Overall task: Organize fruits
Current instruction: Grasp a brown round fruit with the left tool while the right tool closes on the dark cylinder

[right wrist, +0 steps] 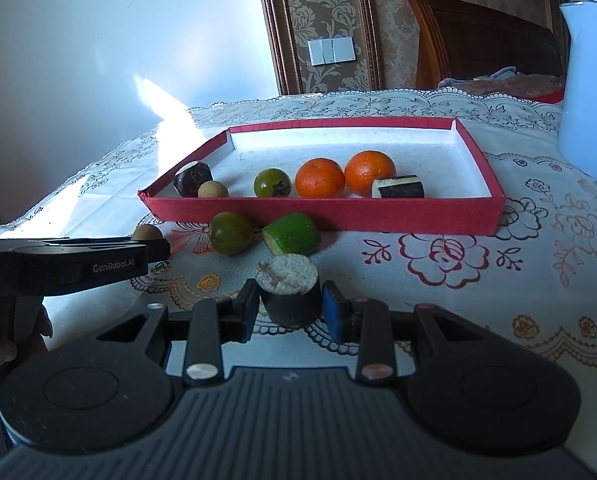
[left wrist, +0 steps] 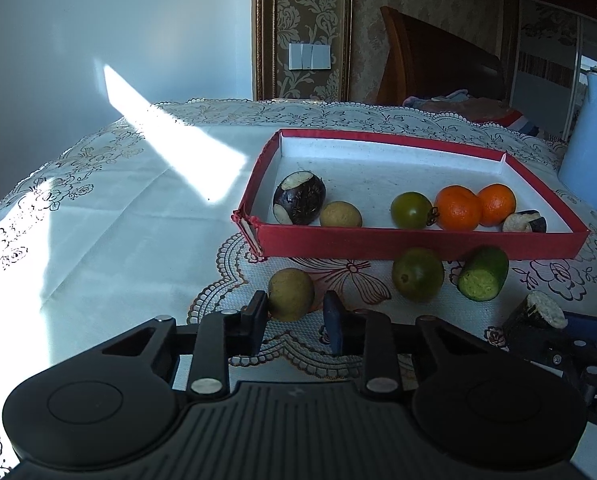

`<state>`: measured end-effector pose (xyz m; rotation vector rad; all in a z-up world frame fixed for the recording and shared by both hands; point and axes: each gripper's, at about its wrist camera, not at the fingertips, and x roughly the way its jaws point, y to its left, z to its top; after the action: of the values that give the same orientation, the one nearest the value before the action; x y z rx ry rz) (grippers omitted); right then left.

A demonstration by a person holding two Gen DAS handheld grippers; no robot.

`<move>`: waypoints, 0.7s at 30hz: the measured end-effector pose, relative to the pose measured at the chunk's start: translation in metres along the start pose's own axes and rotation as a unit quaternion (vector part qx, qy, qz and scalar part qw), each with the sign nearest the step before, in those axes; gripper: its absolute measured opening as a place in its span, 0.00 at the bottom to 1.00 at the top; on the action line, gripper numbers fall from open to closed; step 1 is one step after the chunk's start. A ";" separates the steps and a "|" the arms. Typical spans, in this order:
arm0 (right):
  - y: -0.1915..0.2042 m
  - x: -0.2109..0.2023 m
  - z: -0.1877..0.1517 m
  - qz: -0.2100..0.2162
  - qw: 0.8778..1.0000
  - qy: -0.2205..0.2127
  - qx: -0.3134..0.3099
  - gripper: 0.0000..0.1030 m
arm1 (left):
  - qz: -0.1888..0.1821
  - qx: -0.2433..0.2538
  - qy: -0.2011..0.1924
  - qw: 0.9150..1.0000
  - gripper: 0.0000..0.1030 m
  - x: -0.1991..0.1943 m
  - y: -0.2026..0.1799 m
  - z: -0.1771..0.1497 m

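Observation:
My left gripper (left wrist: 294, 324) is shut on a round brown fruit (left wrist: 290, 294) on the tablecloth, just in front of the red tray (left wrist: 418, 246). My right gripper (right wrist: 290, 310) is shut on a dark-skinned cut piece with a pale top (right wrist: 288, 280). Between the grippers and the tray lie a green tomato (right wrist: 230, 233) and a cucumber chunk (right wrist: 292, 236). In the tray sit a dark peeled piece (left wrist: 298, 198), a brown fruit (left wrist: 340, 214), a green tomato (left wrist: 410, 210), two oranges (left wrist: 458, 208) and another dark piece (left wrist: 524, 222).
A pale blue jug (right wrist: 590, 92) stands at the right, beyond the tray's corner. The lace tablecloth (right wrist: 498, 280) is bare to the right of the fruit. A hand (right wrist: 2, 344) holds the left gripper at the left edge. A wall rises behind the table.

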<state>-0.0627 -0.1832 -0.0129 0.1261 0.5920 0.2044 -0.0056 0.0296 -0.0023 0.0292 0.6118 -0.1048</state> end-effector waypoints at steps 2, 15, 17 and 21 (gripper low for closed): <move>-0.001 -0.001 0.000 0.000 1.000 -0.002 0.003 0.31 | -0.002 0.005 -0.002 1.000 0.29 -0.003 -0.006 -0.002; -0.006 -0.008 -0.001 -0.004 1.000 -0.016 0.013 0.31 | 0.003 0.006 -0.007 1.000 0.26 -0.005 -0.029 -0.005; -0.006 -0.007 0.000 -0.004 1.000 -0.016 0.013 0.31 | 0.003 0.004 -0.007 1.000 0.26 -0.005 -0.031 -0.005; -0.007 -0.008 0.000 -0.004 1.000 -0.017 0.015 0.31 | 0.004 0.004 -0.008 1.000 0.25 -0.004 -0.036 -0.004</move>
<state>-0.0685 -0.1919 -0.0102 0.1554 0.5611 0.1855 -0.0152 -0.0052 -0.0031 0.0387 0.5958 -0.0992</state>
